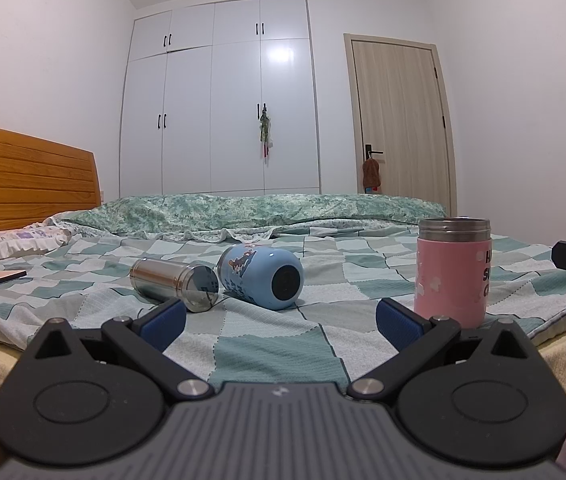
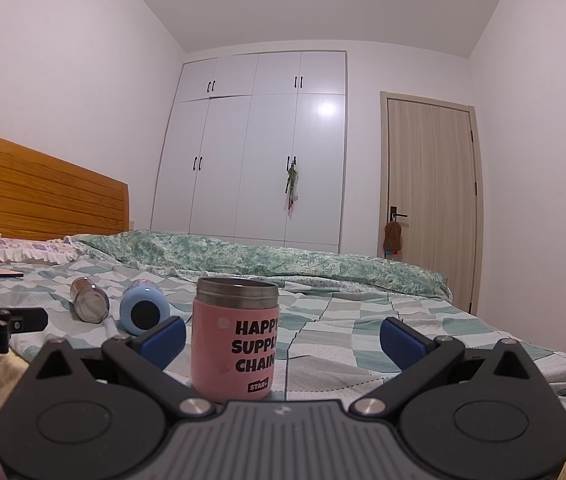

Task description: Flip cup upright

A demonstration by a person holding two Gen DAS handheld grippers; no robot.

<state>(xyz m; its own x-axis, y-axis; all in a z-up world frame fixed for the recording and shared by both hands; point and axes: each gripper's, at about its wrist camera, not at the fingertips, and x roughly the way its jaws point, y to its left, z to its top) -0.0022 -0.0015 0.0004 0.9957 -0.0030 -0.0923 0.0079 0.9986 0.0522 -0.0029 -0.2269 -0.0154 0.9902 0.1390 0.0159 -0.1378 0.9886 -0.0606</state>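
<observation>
The pink cylindrical cup with a steel rim (image 2: 235, 340) stands upright on the green-and-white checked bedspread (image 1: 267, 344), mouth up, long axis vertical. In the right wrist view its foot is cut off by the gripper body, and its black lettering curves out of sight at the right side; in the left wrist view only a few letters show at the cup's (image 1: 453, 272) right edge.

Further back, the light blue rounded bottle with a cartoon print (image 1: 261, 276) lies on its side, dark round base toward the cameras, long axis running away toward the wardrobe. Beside it on the left lies the plain stainless steel flask (image 1: 175, 280), also on its side, base forward; whether the two touch is hard to tell. The left wrist view shows the bottle's print; in the right wrist view the bottle (image 2: 145, 310) shows little beyond its base, and the flask (image 2: 90, 300) looks small and dim.

The left gripper (image 1: 281, 320) is released, jaws spread wide with nothing between them, and the cup stands just past its right blue pad. The right gripper (image 2: 283, 338) is likewise spread wide; the cup stands between its fingers, nearer the left pad, and contact cannot be made out. Each view catches only a cropped piece of the other gripper at its edge.
</observation>
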